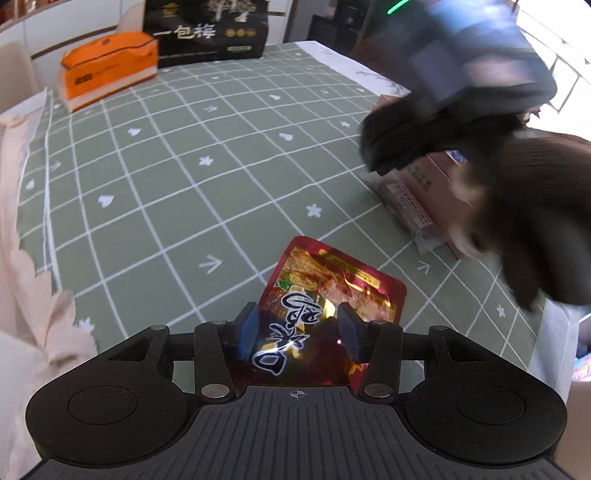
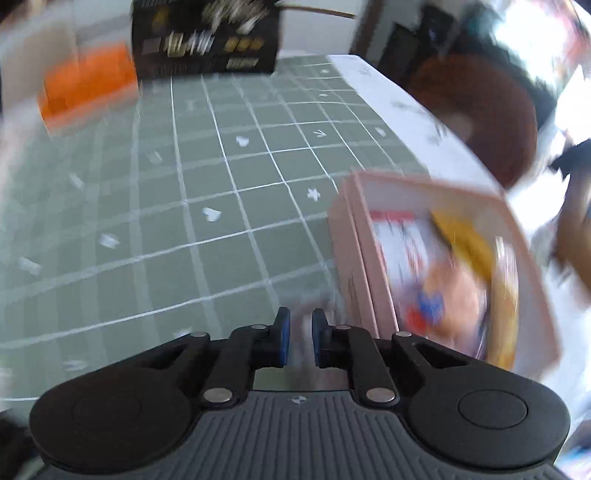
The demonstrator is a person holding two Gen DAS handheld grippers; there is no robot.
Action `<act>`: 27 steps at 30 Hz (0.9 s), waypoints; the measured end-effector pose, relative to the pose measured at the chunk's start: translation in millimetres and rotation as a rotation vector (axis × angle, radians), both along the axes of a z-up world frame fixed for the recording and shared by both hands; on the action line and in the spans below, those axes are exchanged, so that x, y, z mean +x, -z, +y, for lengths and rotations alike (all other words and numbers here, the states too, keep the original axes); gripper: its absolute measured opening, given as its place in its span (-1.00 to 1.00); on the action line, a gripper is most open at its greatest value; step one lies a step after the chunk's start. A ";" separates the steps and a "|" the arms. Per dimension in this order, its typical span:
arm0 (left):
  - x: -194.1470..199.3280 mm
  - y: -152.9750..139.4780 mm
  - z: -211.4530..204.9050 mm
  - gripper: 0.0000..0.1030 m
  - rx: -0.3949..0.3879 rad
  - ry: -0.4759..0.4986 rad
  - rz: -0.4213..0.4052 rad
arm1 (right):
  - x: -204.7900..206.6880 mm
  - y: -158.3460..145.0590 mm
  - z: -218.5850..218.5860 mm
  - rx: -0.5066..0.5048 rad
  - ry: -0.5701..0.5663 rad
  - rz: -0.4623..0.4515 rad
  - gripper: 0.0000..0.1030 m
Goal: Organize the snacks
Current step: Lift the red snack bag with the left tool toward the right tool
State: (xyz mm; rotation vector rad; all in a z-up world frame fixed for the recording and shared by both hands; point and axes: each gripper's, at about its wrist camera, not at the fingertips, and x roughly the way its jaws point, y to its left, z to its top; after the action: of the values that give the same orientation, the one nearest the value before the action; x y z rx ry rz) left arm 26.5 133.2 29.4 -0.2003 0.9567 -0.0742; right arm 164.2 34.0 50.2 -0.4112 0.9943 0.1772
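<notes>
My left gripper (image 1: 298, 330) is shut on a red foil snack packet (image 1: 332, 284), which sticks out forward over the green checked tablecloth (image 1: 184, 166). My right gripper (image 2: 299, 332) is blurred by motion; its blue-padded fingers stand a narrow gap apart with nothing clearly between them. It hovers just left of a pink box (image 2: 532, 266) holding several colourful snack packets (image 2: 436, 280). In the left wrist view the right gripper's body (image 1: 454, 99) and the gloved hand (image 1: 535, 214) hang over that box (image 1: 417, 192) at the right.
An orange tissue pack (image 1: 107, 68) and a black printed bag (image 1: 207, 29) stand at the table's far edge; both also show blurred in the right wrist view (image 2: 88, 81) (image 2: 207, 40). The table's right edge, with a white border (image 2: 417, 114), runs close behind the box.
</notes>
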 end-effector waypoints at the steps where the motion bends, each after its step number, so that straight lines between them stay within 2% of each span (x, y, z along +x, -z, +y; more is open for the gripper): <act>1: -4.0 0.4 2.1 0.02 -0.011 -0.009 -0.002 | 6.6 11.0 12.0 -0.092 -0.027 -0.020 -0.76; 3: -10.5 0.9 5.1 0.02 -0.030 -0.018 -0.005 | 17.0 35.3 32.5 -0.285 -0.083 -0.064 -0.83; 5: -16.1 0.8 6.6 0.02 -0.038 -0.019 -0.009 | 20.7 53.4 45.3 -0.420 -0.138 -0.093 -0.94; 8: -21.3 1.1 8.5 0.02 -0.049 -0.018 -0.012 | 13.1 63.7 51.3 -0.511 -0.178 -0.110 -0.94; 11: -26.2 1.9 10.4 0.02 -0.063 -0.022 -0.013 | -1.2 65.0 45.1 -0.529 -0.195 -0.102 -0.94; 19: -38.1 3.3 9.6 0.03 -0.082 -0.040 -0.005 | -79.5 49.4 -3.6 -0.374 -0.155 -0.054 -0.94; 22: -43.8 2.8 3.6 0.03 -0.077 -0.049 -0.001 | -108.9 39.3 -26.3 -0.269 -0.132 -0.030 -0.94; 24: -45.9 2.3 -0.8 0.03 -0.075 -0.052 0.005 | -118.1 30.3 -46.5 -0.153 -0.097 -0.003 -0.93; 26: -47.1 2.5 -4.7 0.04 -0.071 -0.054 0.008 | -121.4 20.2 -71.6 0.001 -0.059 0.035 -0.77; 27: -47.0 2.5 -7.7 0.04 -0.070 -0.055 0.009 | -123.4 16.9 -82.6 0.057 -0.045 0.046 -0.46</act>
State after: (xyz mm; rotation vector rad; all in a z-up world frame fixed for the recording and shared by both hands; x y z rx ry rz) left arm -20.4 125.5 26.9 -0.2918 0.9581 -0.0558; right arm 40.7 -48.6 33.3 -0.3787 1.0230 0.2561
